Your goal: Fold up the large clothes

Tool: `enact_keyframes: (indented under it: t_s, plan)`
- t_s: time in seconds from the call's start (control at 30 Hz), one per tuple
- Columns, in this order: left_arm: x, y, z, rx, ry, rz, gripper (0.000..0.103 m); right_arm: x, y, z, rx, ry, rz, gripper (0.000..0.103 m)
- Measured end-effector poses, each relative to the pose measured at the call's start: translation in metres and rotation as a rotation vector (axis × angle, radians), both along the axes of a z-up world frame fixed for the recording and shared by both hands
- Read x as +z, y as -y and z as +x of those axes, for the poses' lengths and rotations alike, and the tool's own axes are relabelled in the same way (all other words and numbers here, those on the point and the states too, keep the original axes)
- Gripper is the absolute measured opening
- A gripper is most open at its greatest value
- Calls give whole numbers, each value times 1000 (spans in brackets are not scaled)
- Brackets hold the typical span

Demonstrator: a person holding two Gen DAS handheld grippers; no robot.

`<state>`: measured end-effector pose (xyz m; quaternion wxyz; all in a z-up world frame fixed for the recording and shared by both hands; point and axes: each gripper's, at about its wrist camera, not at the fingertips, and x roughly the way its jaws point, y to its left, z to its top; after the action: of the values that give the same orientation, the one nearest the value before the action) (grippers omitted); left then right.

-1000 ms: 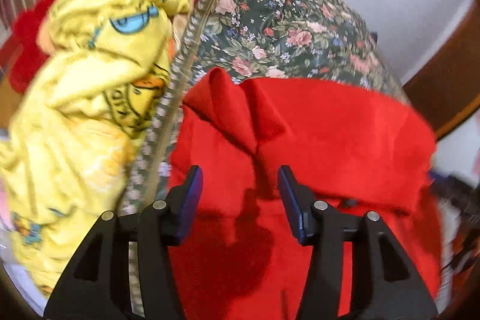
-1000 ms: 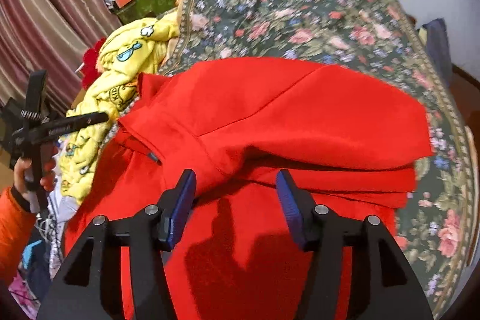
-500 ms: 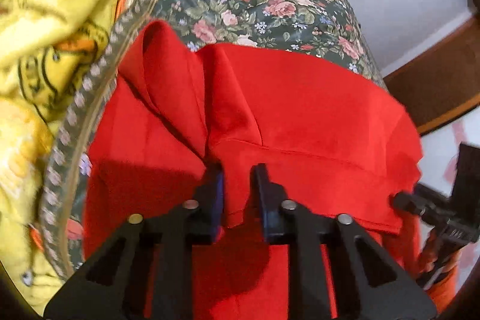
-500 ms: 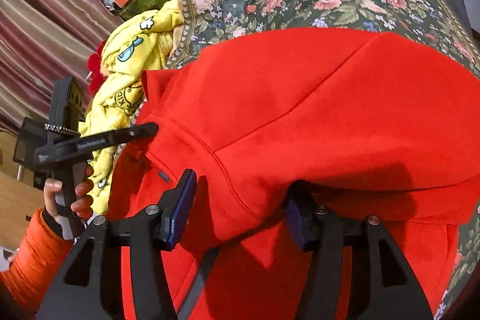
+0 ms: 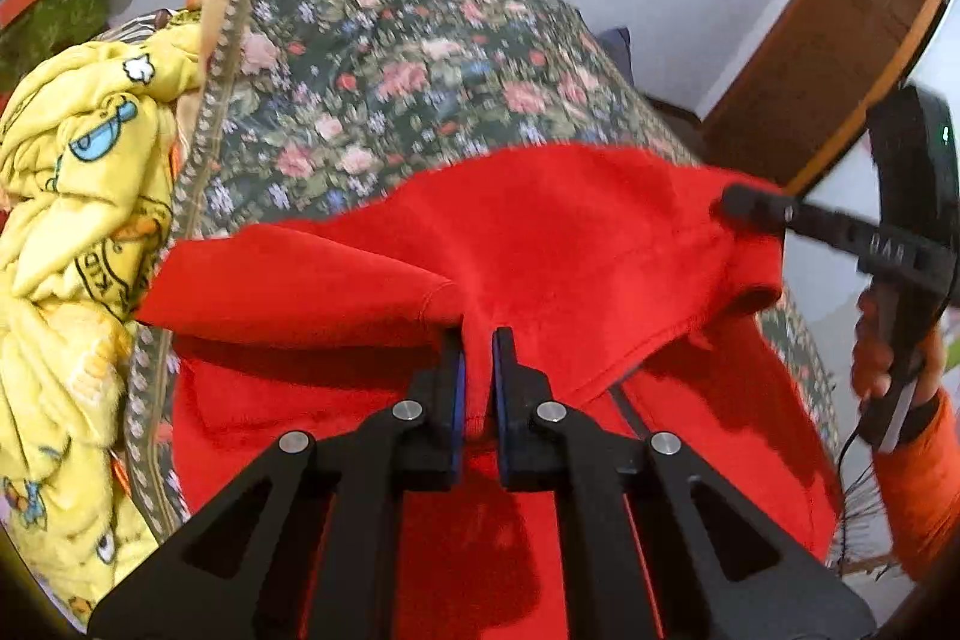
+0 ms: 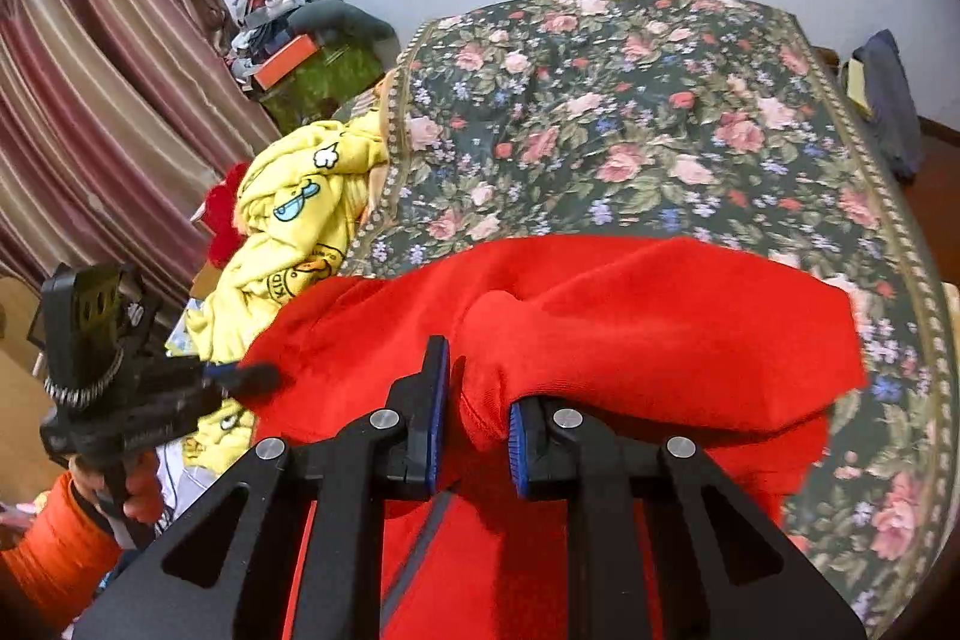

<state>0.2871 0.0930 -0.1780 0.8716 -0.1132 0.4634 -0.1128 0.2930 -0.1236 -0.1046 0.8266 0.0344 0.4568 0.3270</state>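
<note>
Both grippers had gone from wide apart a second before to biting cloth, and that was the whole story of this moment. The left gripper (image 5: 477,388) had its jaws closing the last bit on a pinched ridge of the red garment (image 5: 540,244), the fabric squeezed thin between the blue pads and a fold fanning out to either side of the jaws. The right gripper (image 6: 477,418) was closing too, with a thicker roll of the same red cloth bunched between its jaws, the left pad a little off the roll and the right pad tucked under it. Compared with the earlier views the near edge of the garment had come up off the bed (image 6: 630,124), so I judged the lift that starts a fold to be under way, with the far half yet to be covered. The garment lay just ahead of and below both sets of jaws, spread on the floral bedspread, its far edge well beyond them. Left of the jaws sat a crumpled yellow cartoon blanket (image 5: 78,196) with a round emblem; I could make out "KID" on it and nothing more. On the right gripper's body, seen from the left wrist, there was raised lettering too blurred to read. The person's orange sleeve (image 5: 918,484) showed beside it.
</note>
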Motion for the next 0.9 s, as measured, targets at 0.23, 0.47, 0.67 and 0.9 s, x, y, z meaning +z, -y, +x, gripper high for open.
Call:
enact_keyframes:
  t_s: [0.23, 0.47, 0.67, 0.9]
  plan:
    - [-63, 17, -12, 6, -156, 21, 8, -59, 15, -1, -29, -121, -108, 15]
    - [-69, 6, -32, 55, -127, 69, 35, -69, 29, -13, -22, -148, -132, 16]
    - [-53, -26, -49, 109, -112, 130, 48, -48, 31, -31, 4, -59, -217, 16]
    - [-25, -73, -45, 215, -47, 225, 48, -11, 25, -29, -6, 70, -191, 27]
